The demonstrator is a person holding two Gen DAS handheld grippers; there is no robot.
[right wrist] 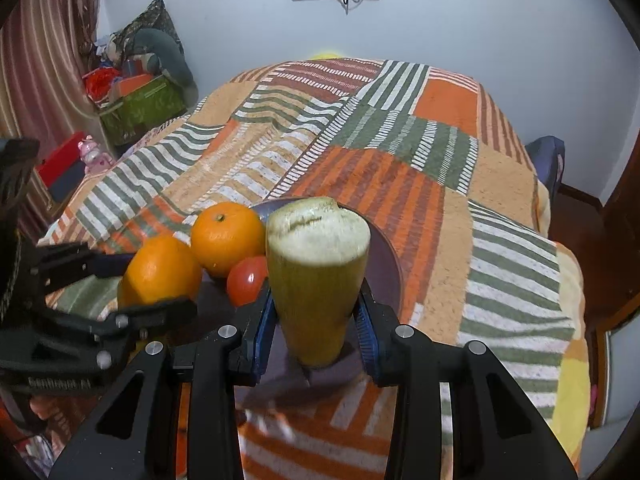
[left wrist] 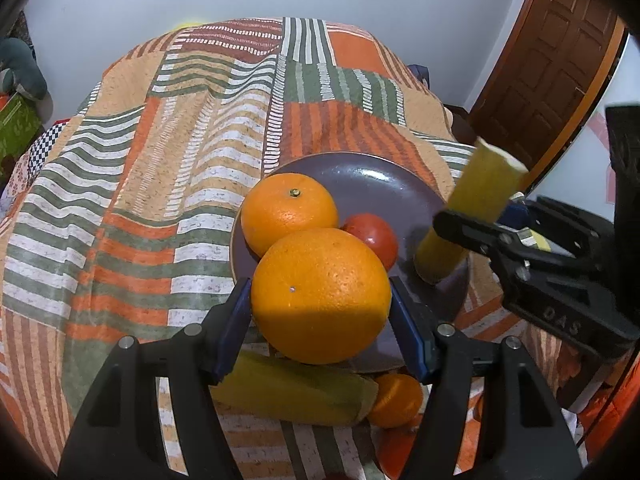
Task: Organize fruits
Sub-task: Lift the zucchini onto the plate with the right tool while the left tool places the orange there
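My left gripper [left wrist: 320,300] is shut on a large orange [left wrist: 320,296] over the near rim of a dark purple plate [left wrist: 376,184]. On the plate lie a second orange [left wrist: 288,210] and a red tomato [left wrist: 374,236]. My right gripper [right wrist: 316,312] is shut on a yellow-green cut stalk piece [right wrist: 316,276], held upright with its lower end at the plate's right side; it also shows in the left wrist view [left wrist: 468,216]. In the right wrist view the held orange [right wrist: 160,270], the second orange [right wrist: 226,236] and the tomato [right wrist: 248,280] sit left of the stalk.
A second yellow-green stalk piece [left wrist: 296,392] and a small orange fruit [left wrist: 396,400] lie on the striped bedspread [left wrist: 160,184] just in front of the plate. A green box [right wrist: 140,108] and clutter stand left of the bed; a wooden door [left wrist: 548,60] is at the right.
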